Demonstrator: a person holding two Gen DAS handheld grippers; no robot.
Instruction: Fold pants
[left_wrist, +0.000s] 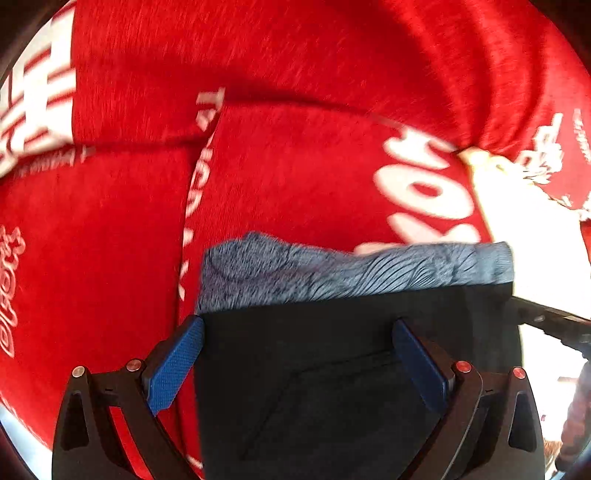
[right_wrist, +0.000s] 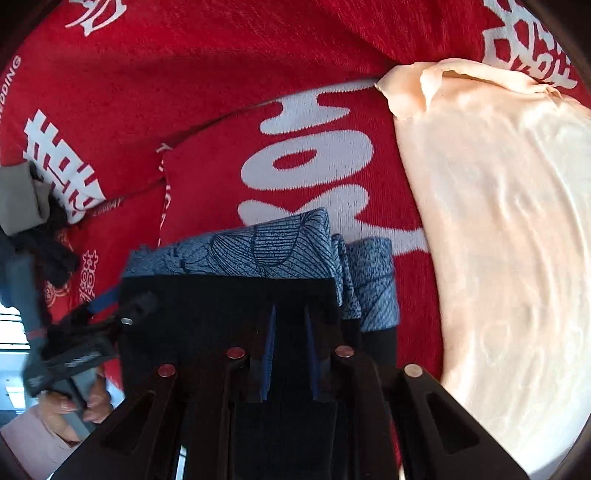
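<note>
Left gripper (left_wrist: 295, 354) spread wide, black pants (left_wrist: 314, 369) lying between its fingers. Right gripper (right_wrist: 290, 354) pinching pants fabric. Blue patterned lining (right_wrist: 258, 251) just ahead; red blanket (right_wrist: 221, 74) beneath.

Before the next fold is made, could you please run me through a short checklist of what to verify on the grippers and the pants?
1. Right gripper closed on the black pants: ok, fingers nearly together with cloth between.
2. Left gripper gripping: not ok, its fingers stand wide apart, pants lying between them.
3. Patterned blue cuff turned outward: ok, visible in both views.
4. Cream cloth apart from the pants: ok, red blanket shows between.
5. Blanket flat under the pants: not ok, creased.
6. Pant legs aligned: cannot tell.
</note>
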